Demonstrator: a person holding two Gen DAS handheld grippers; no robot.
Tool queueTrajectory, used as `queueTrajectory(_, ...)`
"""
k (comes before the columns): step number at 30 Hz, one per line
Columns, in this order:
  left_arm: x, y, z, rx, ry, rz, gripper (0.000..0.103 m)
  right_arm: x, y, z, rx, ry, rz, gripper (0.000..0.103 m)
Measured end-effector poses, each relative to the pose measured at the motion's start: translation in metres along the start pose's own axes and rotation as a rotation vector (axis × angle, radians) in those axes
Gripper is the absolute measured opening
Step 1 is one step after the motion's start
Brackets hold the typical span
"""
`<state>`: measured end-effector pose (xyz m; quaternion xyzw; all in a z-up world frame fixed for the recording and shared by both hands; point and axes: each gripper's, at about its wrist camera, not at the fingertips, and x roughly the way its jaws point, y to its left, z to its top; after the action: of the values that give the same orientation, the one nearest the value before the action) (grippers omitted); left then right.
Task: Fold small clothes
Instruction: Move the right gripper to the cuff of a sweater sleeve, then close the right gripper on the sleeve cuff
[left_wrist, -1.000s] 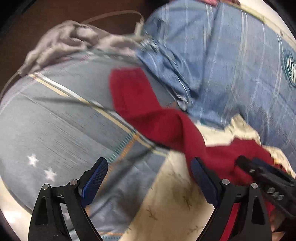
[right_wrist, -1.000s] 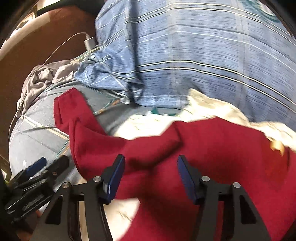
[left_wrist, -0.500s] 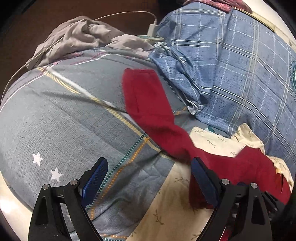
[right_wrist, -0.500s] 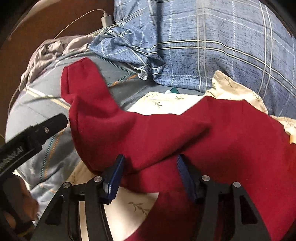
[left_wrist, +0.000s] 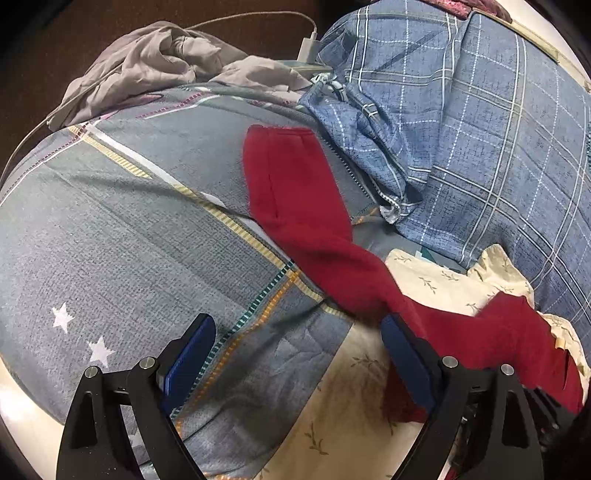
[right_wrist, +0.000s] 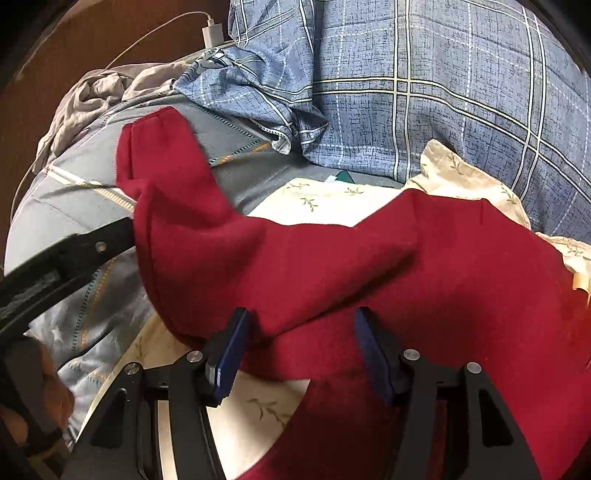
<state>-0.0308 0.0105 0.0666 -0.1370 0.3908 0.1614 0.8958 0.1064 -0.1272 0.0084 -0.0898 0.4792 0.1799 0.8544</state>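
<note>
Both views are lit by soft, warm indoor light, fairly bright in the middle. The blue plaid cotton quilt (left_wrist: 480, 147) (right_wrist: 424, 92) is sharp and evenly lit. Below it, the dark red fleece garment (left_wrist: 295, 192) (right_wrist: 295, 266) shows slight motion blur along its edges, mostly in the right wrist view, and a soft shadow lies on the cream leaf-print cloth (left_wrist: 354, 387) under it. To the left of the quilt, the brown wooden surface (left_wrist: 74, 40) is dim. The fisheye lens bends straight lines strongly, and the frame corners are black.
</note>
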Motion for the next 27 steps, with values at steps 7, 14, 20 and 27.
queueTrajectory(7, 0.022, -0.007, -0.002, 0.018, 0.071, 0.039, 0.091, -0.036, -0.010, 0.026, 0.028, -0.057, 0.026, 0.065)
queueTrajectory(14, -0.009, 0.010, -0.003, -0.055, -0.040, 0.072, 0.090, -0.039, 0.019, 0.090, -0.034, -0.084, 0.181, 0.078)
queueTrajectory(20, -0.031, 0.044, 0.005, -0.235, -0.187, 0.134, 0.091, -0.002, 0.076, 0.137, -0.152, -0.043, 0.274, 0.078)
queueTrajectory(27, -0.035, 0.048, 0.005, -0.228, -0.192, 0.143, 0.091, 0.041, 0.136, 0.157, -0.198, -0.018, 0.358, 0.078)
